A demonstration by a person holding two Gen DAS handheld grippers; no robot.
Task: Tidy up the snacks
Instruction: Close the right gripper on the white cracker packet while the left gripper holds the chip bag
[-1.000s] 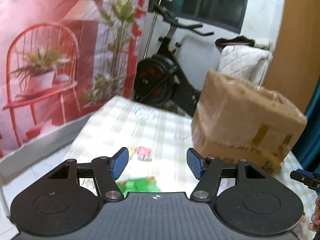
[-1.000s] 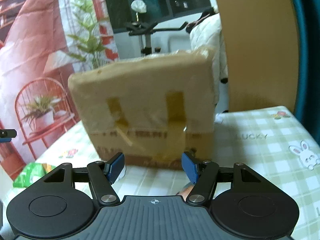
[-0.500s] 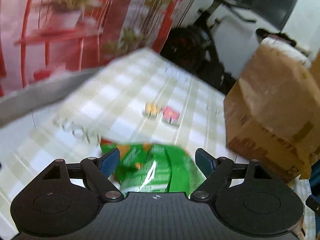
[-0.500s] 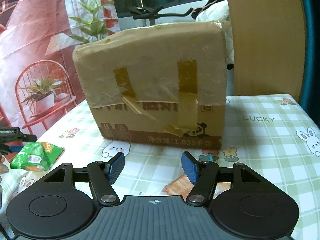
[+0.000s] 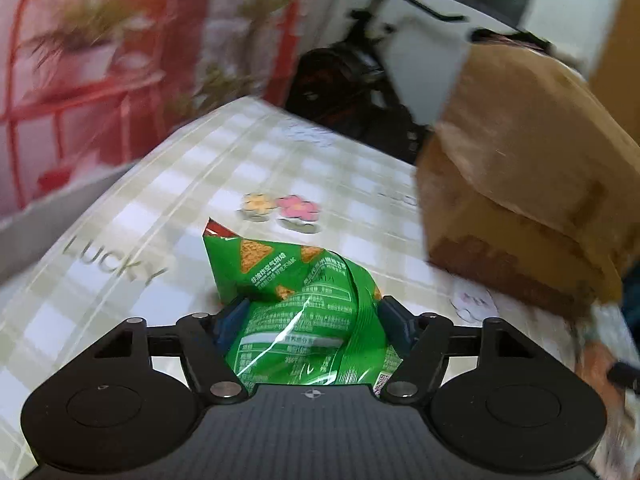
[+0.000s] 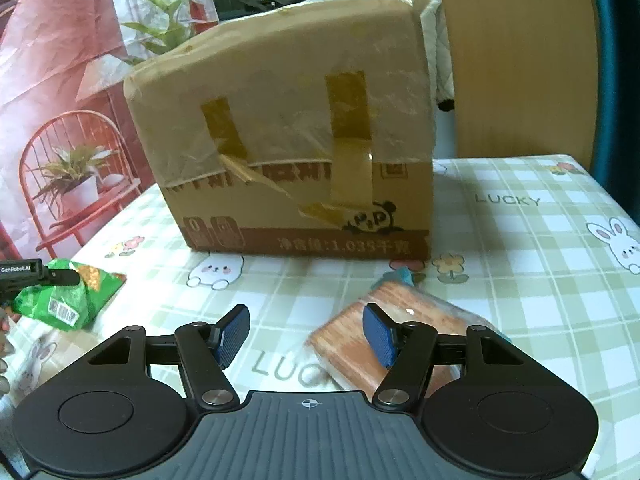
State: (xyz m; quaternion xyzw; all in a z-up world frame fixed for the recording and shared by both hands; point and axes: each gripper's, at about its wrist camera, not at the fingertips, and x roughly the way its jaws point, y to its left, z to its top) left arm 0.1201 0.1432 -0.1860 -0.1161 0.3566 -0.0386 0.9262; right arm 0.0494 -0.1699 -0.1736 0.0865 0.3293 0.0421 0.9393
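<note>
A green snack bag lies on the checked tablecloth. My left gripper straddles it, and its jaws are closing, with both blue pads against the bag's sides. In the right wrist view the same green snack bag sits at the far left under a black finger of the left gripper. My right gripper hangs open just above the cloth. An orange-brown snack packet lies partly under its right finger, not between the pads.
A taped cardboard box stands closed at the middle of the table, right of the green bag. Behind the table are an exercise bike and a red printed backdrop. A wooden panel rises at the back right.
My left gripper dropped toward the table, spread wider over the green bag, then began closing around it. My right gripper sank a little, bringing the orange-brown packet into view.
</note>
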